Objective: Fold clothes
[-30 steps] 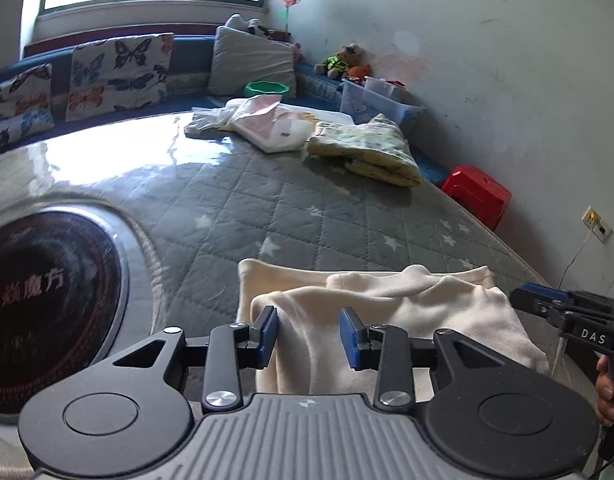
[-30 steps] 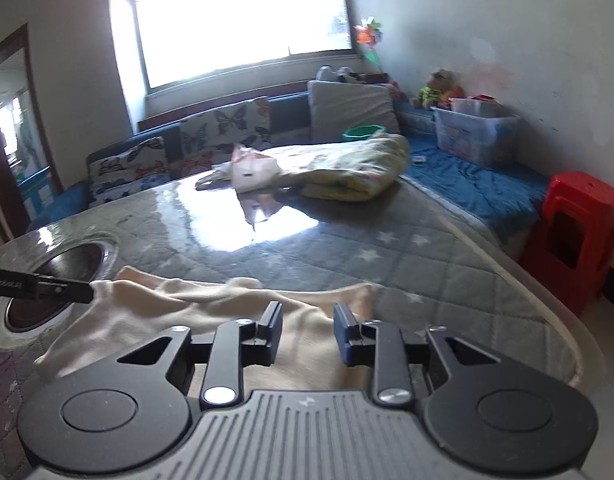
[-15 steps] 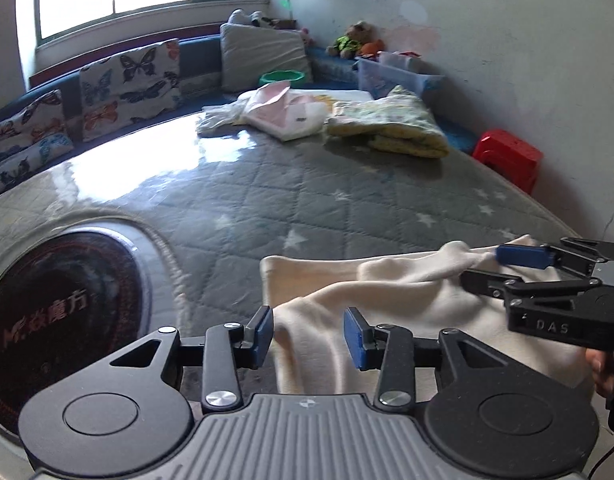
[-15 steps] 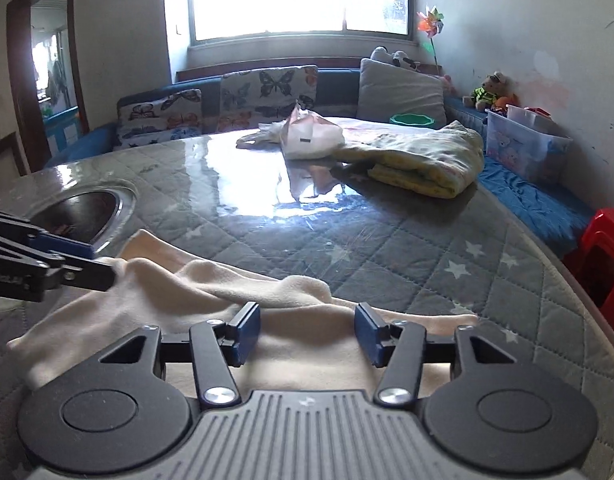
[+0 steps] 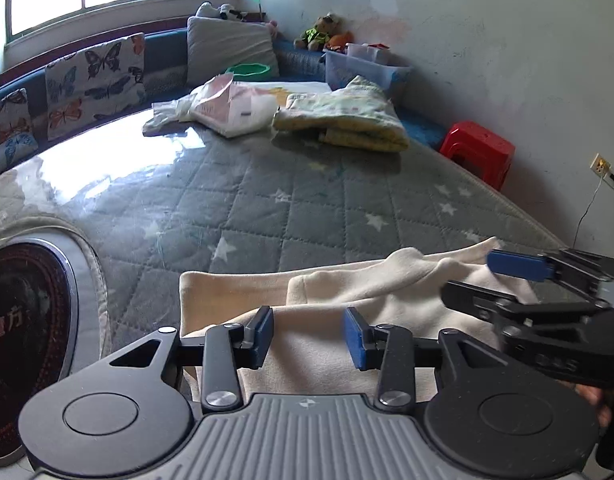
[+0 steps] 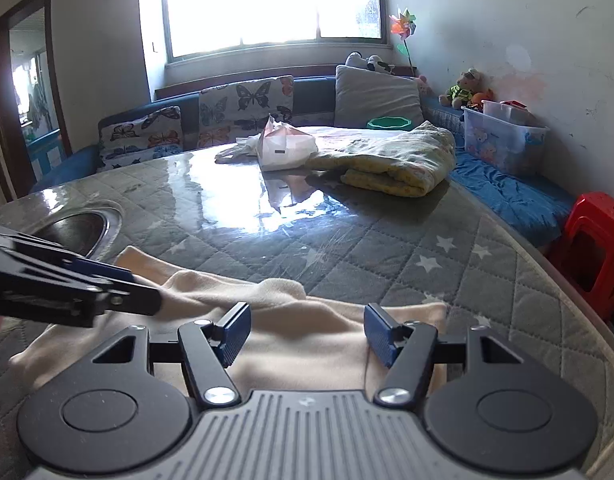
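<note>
A cream garment (image 5: 347, 292) lies partly folded at the near edge of the grey quilted table (image 5: 267, 200); it also shows in the right wrist view (image 6: 307, 328). My left gripper (image 5: 309, 336) is open just above the garment's near left part, holding nothing. My right gripper (image 6: 307, 332) is open wide above the garment's near right part, holding nothing. In the left wrist view the right gripper (image 5: 507, 284) reaches in from the right over the cloth. In the right wrist view the left gripper (image 6: 119, 284) reaches in from the left.
A folded yellow blanket (image 5: 343, 124) and a white-pink bag (image 5: 231, 106) lie at the table's far side. A round inset hotplate (image 5: 23, 332) sits at the left. A red stool (image 5: 479, 152) and a clear storage box (image 6: 503, 140) stand at the right by the wall.
My right gripper has opened wider over the cloth. Both grippers have moved closer together above the garment, and both views tilted slightly.
</note>
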`<state>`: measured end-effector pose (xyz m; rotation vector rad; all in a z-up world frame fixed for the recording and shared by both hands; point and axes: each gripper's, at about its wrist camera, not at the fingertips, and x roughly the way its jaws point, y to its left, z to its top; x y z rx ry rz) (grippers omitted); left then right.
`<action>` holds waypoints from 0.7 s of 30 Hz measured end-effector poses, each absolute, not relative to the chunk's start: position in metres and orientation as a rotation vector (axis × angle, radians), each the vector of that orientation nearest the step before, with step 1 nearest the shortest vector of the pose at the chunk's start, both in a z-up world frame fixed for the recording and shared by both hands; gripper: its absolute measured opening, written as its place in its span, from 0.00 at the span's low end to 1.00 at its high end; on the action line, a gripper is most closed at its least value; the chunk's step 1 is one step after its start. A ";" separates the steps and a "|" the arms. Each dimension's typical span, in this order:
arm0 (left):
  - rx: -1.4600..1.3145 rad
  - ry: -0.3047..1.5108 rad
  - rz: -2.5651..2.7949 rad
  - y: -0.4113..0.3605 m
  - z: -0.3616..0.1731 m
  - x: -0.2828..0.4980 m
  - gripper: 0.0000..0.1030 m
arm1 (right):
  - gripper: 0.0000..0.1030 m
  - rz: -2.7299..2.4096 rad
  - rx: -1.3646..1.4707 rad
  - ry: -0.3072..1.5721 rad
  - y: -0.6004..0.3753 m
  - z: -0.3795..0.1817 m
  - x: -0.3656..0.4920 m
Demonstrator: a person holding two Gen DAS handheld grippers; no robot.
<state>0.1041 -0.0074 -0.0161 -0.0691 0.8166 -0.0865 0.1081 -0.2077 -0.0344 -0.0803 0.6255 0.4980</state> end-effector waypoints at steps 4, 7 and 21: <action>-0.063 0.826 -0.080 -0.008 -0.020 0.105 0.44 | 0.69 0.504 -0.095 0.621 -0.211 -0.033 0.094; -0.062 0.824 -0.075 -0.009 -0.020 0.103 0.47 | 0.72 0.506 -0.094 0.619 -0.213 -0.031 0.085; -0.067 0.806 -0.075 -0.009 -0.026 0.092 0.59 | 0.79 0.481 -0.171 0.579 -0.213 -0.043 0.038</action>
